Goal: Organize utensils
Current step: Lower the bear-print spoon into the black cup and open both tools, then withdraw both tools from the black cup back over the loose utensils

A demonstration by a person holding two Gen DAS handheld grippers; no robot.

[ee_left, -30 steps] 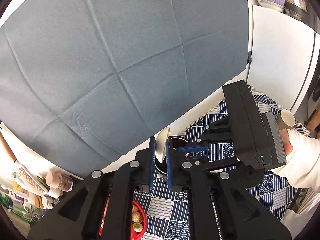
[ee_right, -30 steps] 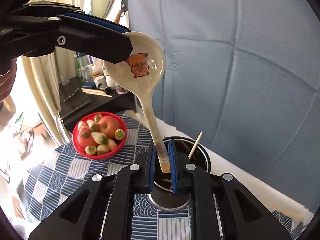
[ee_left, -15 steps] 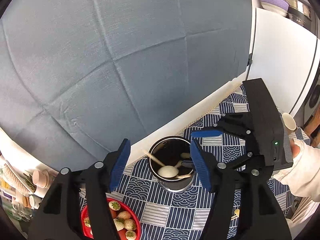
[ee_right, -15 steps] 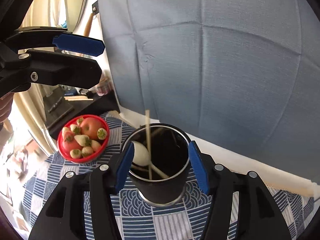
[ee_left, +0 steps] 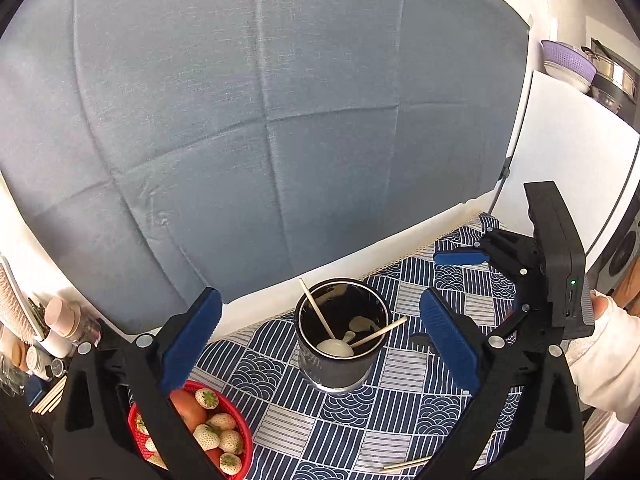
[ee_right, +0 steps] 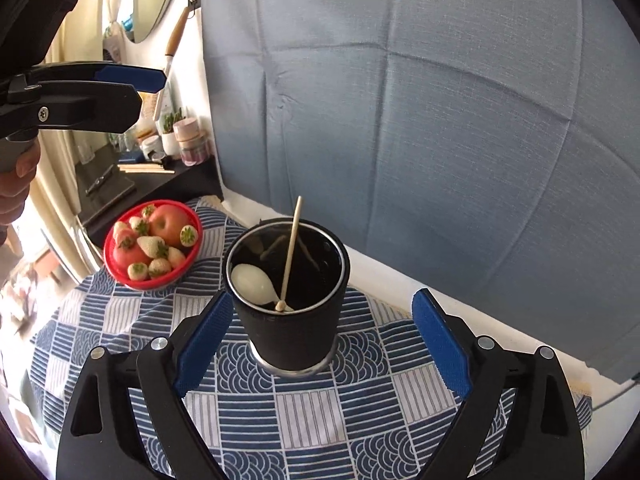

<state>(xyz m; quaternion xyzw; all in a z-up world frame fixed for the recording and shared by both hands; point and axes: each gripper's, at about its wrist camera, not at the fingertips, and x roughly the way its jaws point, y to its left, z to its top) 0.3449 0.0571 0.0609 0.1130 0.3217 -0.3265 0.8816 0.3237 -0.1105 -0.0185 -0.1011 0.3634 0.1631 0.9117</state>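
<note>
1. Now that both tongs have just been opening, the left tongs (ee_left: 320,332) and right tongs (ee_right: 320,344) stand wide apart with nothing between their pads.
2. A second ago they clamped the white spoon (ee_right: 254,282) at bowl and handle above the black cup (ee_right: 286,300); it now lies inside that cup, bowl up against the rim.
3. Two chopsticks (ee_left: 318,314) lean in the cup as well.
4. One more stick (ee_left: 406,465) lies on the bench cloth (ee_left: 400,412), nearer the camera than the cup, likely the next thing to collect.
5. Left of the cup sits the red fruit bowl (ee_right: 154,240).
</note>
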